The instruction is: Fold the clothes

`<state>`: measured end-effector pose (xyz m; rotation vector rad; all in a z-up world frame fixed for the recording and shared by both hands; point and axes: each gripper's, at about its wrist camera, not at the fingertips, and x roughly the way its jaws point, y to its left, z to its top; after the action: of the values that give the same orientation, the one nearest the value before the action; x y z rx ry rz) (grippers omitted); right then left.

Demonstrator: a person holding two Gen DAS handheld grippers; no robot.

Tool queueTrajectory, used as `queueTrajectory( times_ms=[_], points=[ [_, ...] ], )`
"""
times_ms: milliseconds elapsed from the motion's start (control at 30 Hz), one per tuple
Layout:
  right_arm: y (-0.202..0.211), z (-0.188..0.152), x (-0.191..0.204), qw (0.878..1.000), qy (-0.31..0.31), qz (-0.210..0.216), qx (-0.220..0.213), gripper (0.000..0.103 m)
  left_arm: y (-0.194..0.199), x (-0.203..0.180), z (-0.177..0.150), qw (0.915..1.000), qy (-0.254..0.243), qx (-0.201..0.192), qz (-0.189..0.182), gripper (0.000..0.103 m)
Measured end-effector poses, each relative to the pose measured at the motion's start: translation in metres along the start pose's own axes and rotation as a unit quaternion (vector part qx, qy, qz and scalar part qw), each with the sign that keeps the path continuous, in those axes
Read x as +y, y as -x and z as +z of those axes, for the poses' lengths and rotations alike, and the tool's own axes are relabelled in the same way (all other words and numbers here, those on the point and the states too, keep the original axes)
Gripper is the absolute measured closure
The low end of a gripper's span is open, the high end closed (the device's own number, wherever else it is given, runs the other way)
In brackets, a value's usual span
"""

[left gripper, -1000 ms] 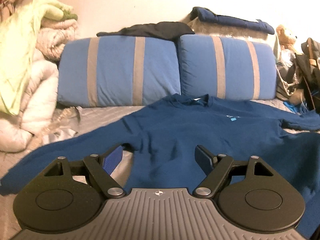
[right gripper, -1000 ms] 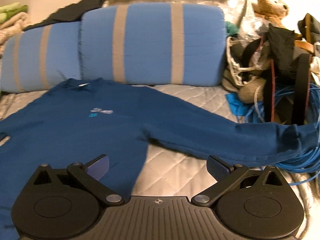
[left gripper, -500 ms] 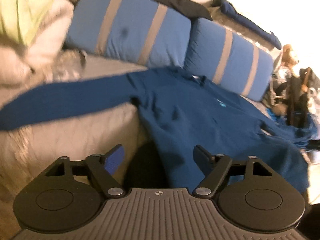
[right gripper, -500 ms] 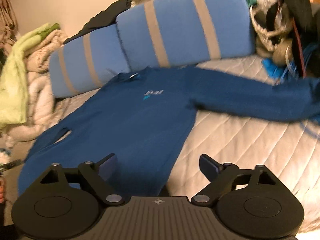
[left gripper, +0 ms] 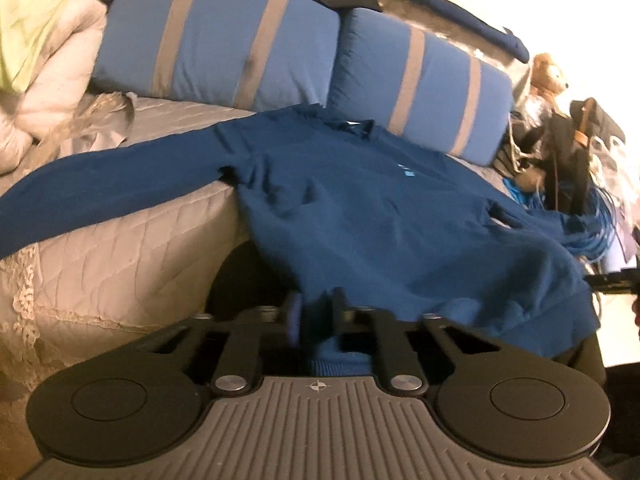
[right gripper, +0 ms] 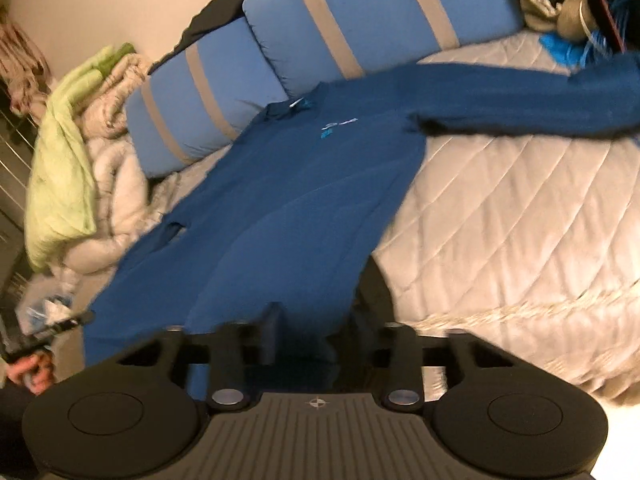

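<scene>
Change: both grippers have dropped from above the bed to the sweater's hem since a second ago, and their fingers have drawn in from wide apart.
Bed [left gripper: 120, 248]: quilted cover, two striped pillows [left gripper: 224, 36] at the head.
Sweater [left gripper: 360, 208]: blue, spread flat and face up, collar toward the pillows, both sleeves stretched outward, hem hanging over the near bed edge.
Left gripper [left gripper: 316, 316]: fingers closed onto the hem's left corner, cloth bunched between them.
Right gripper [right gripper: 304, 332]: fingers at the hem's right corner with cloth between them; blur hides whether they are fully clamped.
Progress: no fold shows in body or sleeves; every fold remains, likely starting with the hem carried toward the collar.
</scene>
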<state>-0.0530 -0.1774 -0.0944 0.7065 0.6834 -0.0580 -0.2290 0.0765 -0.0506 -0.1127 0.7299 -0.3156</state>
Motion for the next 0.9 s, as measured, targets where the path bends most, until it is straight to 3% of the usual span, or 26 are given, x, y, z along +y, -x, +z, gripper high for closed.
queueTrajectory(
  times_ms=[67,400,600,733,833,867,900],
  points=[
    [0.003,0.001,0.005,1.000,0.004,-0.002,-0.007,0.093,0.005,-0.003,0.001,1.0000,-0.004,-0.004,0.000,0.099],
    [0.050,0.010,0.033,0.998,0.031,-0.008,-0.058,0.096,0.054,-0.009,0.014,0.9992,0.011,-0.036,0.015,0.100],
    [0.081,0.003,0.031,0.999,-0.002,0.000,-0.051,0.096,0.062,-0.005,0.004,0.9993,0.030,-0.001,0.022,0.099],
    [0.077,0.008,0.032,0.998,0.010,-0.031,-0.053,0.094,0.057,0.001,-0.008,0.9983,0.043,0.030,0.027,0.095],
    [0.072,0.013,0.032,0.997,0.022,-0.057,-0.055,0.084,0.049,0.018,-0.009,0.9964,0.070,0.030,0.037,0.091],
    [0.071,0.014,0.033,0.996,0.026,-0.065,-0.056,0.065,0.050,0.025,-0.007,0.9954,0.083,0.022,0.041,0.083],
    [0.069,0.016,0.033,0.995,0.030,-0.074,-0.057,0.035,0.050,0.031,-0.004,0.9943,0.095,0.010,0.047,0.077]
  ],
)
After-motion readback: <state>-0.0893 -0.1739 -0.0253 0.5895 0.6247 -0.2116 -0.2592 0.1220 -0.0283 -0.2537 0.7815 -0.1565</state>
